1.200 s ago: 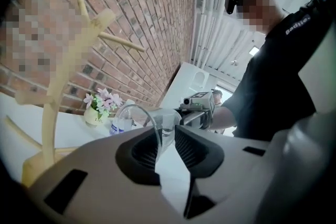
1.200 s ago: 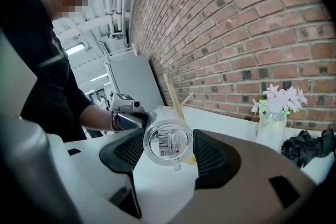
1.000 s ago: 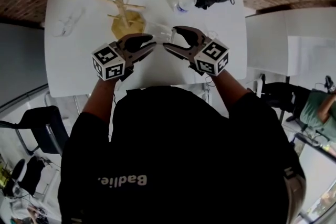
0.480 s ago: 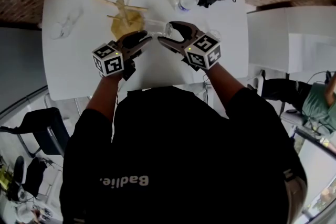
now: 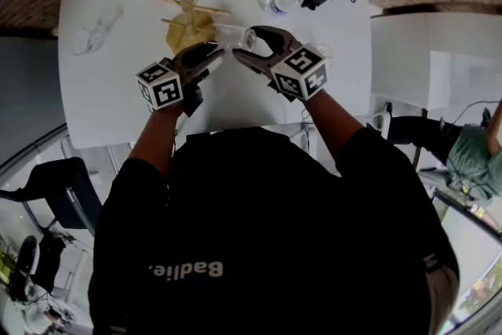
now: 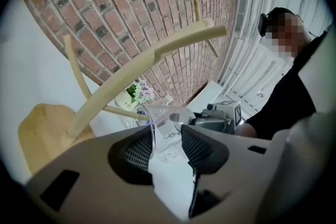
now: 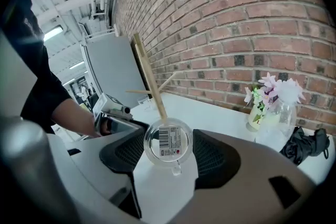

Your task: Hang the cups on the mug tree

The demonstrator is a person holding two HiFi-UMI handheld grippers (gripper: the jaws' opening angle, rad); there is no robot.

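The cup (image 5: 235, 38), clear glass, is hanging over the white table (image 5: 102, 90) in the head view, between the left gripper (image 5: 213, 60) and right gripper (image 5: 243, 47), just beside the wooden mug tree (image 5: 188, 16). In the left gripper view, the jaws are standing apart, having just been opening, with the cup's (image 6: 170, 118) rim between their tips. In the right gripper view, the jaws are clamping the cup (image 7: 168, 143) by its base.
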